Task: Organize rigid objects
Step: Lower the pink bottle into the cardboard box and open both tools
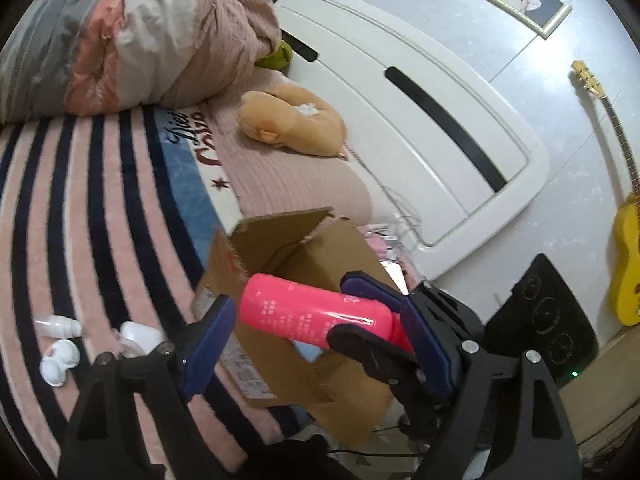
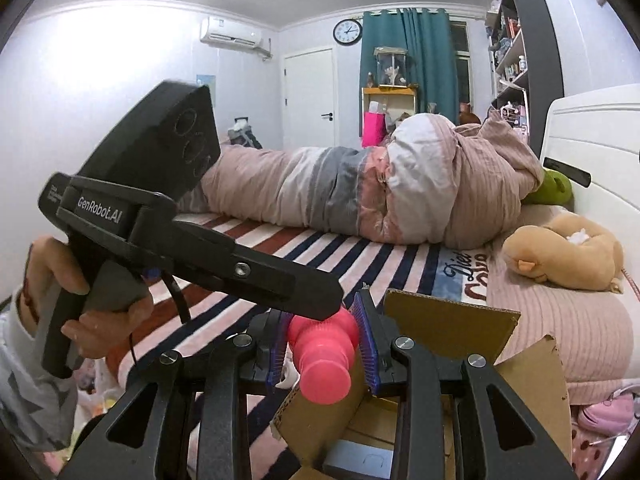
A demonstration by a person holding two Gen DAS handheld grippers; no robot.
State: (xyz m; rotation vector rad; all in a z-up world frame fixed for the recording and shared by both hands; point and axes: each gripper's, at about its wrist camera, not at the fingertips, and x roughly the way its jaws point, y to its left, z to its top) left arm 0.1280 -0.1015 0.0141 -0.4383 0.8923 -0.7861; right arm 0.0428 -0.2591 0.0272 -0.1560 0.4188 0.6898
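Left gripper (image 1: 316,340) spread wide, pads clear of pink bottle (image 1: 316,312). Bottle (cap toward right wrist camera) above open cardboard box (image 1: 304,248) on striped bed. Right gripper (image 2: 324,344) clamped around bottle's neck.

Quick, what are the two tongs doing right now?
Left tongs: open, pads clear of the pink bottle.
Right tongs: shut on the pink bottle's neck, over the cardboard box.
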